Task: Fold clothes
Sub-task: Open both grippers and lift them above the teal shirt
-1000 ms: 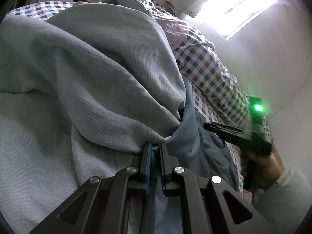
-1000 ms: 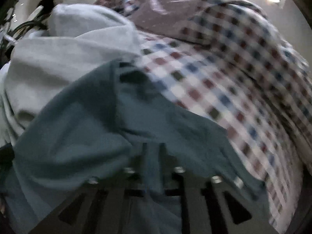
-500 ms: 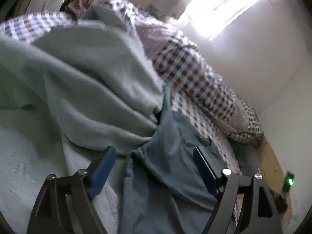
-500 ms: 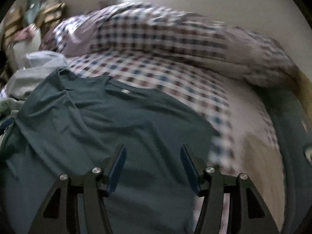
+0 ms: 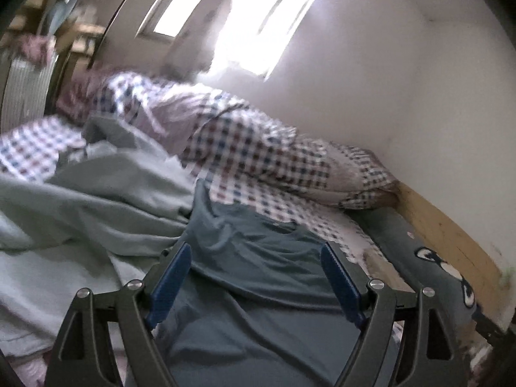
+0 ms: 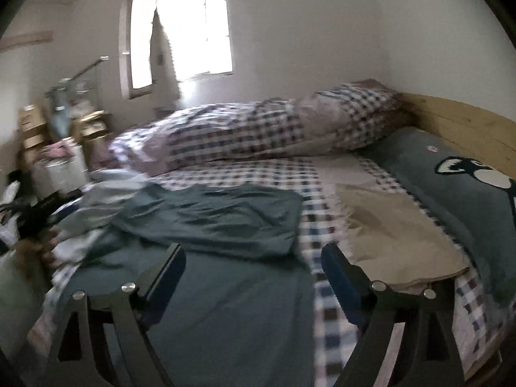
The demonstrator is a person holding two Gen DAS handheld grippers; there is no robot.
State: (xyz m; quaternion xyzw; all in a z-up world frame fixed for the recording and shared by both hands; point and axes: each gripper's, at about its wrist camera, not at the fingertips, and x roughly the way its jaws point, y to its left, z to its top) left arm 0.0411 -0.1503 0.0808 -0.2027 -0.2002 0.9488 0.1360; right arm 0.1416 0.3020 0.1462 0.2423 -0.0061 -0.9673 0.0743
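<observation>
A dark teal T-shirt (image 5: 251, 306) lies spread on the checked bed sheet (image 6: 309, 174), and its far part (image 6: 209, 216) looks doubled over the near part. My left gripper (image 5: 254, 251) hovers above the shirt, open and empty, with its blue pads (image 5: 171, 283) wide apart. My right gripper (image 6: 252, 251) also hangs over the shirt near its right edge. Its jaws are opening and nothing is between them. The picture is blurred by motion.
A heap of pale grey-green clothes (image 5: 96, 200) lies left of the shirt. A folded tan garment (image 6: 396, 229) sits to the right, beside a long teal cartoon pillow (image 6: 451, 187) and the wooden bed frame (image 6: 467, 119). A rolled checked quilt (image 6: 258, 132) lines the wall. A hand (image 6: 35, 251) shows at the left edge.
Both grippers were shut on teal cloth, then opened and let it go. They rose and drew back, the right one swinging far to the right. The shirt now lies on the bed.
</observation>
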